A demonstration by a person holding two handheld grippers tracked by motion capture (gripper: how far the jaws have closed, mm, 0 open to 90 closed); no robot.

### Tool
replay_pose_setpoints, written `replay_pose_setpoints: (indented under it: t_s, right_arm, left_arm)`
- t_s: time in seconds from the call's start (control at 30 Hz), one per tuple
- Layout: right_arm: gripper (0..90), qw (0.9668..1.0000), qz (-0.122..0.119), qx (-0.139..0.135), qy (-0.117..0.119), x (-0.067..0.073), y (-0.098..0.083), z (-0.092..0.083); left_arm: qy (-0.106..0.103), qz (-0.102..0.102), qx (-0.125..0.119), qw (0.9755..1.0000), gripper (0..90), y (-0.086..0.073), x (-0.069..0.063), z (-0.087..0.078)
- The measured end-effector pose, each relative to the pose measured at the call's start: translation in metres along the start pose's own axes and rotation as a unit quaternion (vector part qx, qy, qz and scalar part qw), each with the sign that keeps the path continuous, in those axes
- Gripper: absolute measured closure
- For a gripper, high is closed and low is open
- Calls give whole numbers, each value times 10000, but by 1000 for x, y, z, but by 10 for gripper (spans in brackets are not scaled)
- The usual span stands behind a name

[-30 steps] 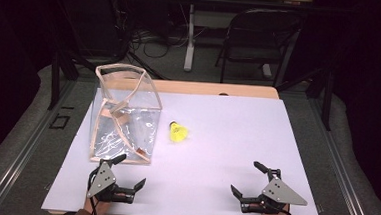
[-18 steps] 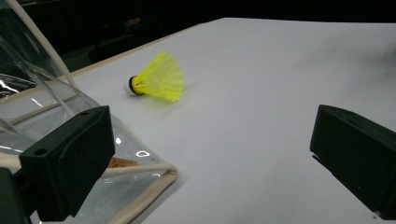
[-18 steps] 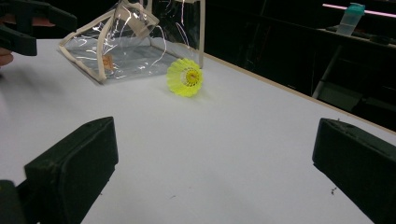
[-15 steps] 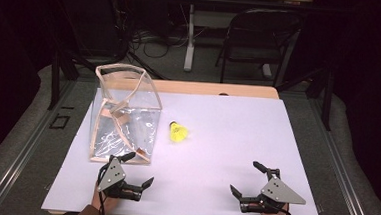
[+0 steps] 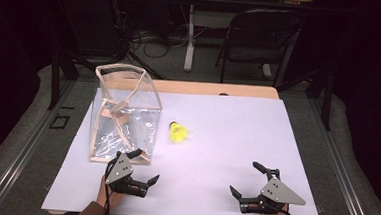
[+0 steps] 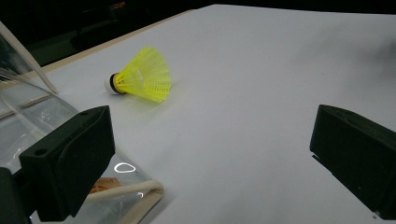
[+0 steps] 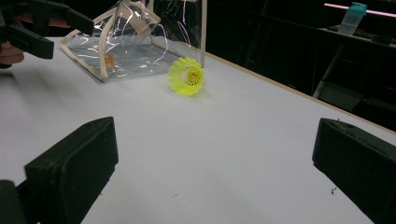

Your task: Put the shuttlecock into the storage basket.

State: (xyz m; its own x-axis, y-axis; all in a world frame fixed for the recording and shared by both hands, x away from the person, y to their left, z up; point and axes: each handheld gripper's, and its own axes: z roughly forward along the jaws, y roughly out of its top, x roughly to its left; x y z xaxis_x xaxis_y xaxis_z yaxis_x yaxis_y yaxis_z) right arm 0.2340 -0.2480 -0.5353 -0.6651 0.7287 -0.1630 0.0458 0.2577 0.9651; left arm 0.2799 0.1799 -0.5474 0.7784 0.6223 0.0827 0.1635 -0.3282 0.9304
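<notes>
Left tongs (image 5: 143, 168), near the front edge of the white table (image 5: 226, 140): jaws spread wide, nothing between them, a hand (image 5: 105, 197) gripping from behind. Seen in the left gripper view, the left jaw lies just beside the lower corner of the clear plastic bag with beige trim (image 6: 28, 116). Right tongs (image 5: 246, 183), well apart from the left tongs and also at the front edge: jaws spread wide and empty, grey 3-cornered plate (image 5: 281, 190) on top.

Ahead of the left tongs and slightly toward the right tongs, the yellow plastic shuttlecock with a white-and-black cork tip (image 5: 178, 132) lies on its side on the table, just beside the bag (image 5: 122, 118) but apart from it. In the right gripper view the shuttlecock (image 7: 187, 77) shows its open skirt toward the right tongs, with the bag (image 7: 126, 46) behind it and the left tongs (image 7: 56, 30) at far left.

Beyond the table: dark floor, cables, and a black folding chair (image 5: 263, 37).
</notes>
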Motion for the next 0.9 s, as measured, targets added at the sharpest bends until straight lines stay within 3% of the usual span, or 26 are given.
replay_pose_setpoints:
  t_s: [0.9]
  right_arm:
    - [0, 10000, -30, 69, 3, 1, 0, 2]
  left_arm:
    - [-46, 59, 5, 10000, 0, 19, 7, 17]
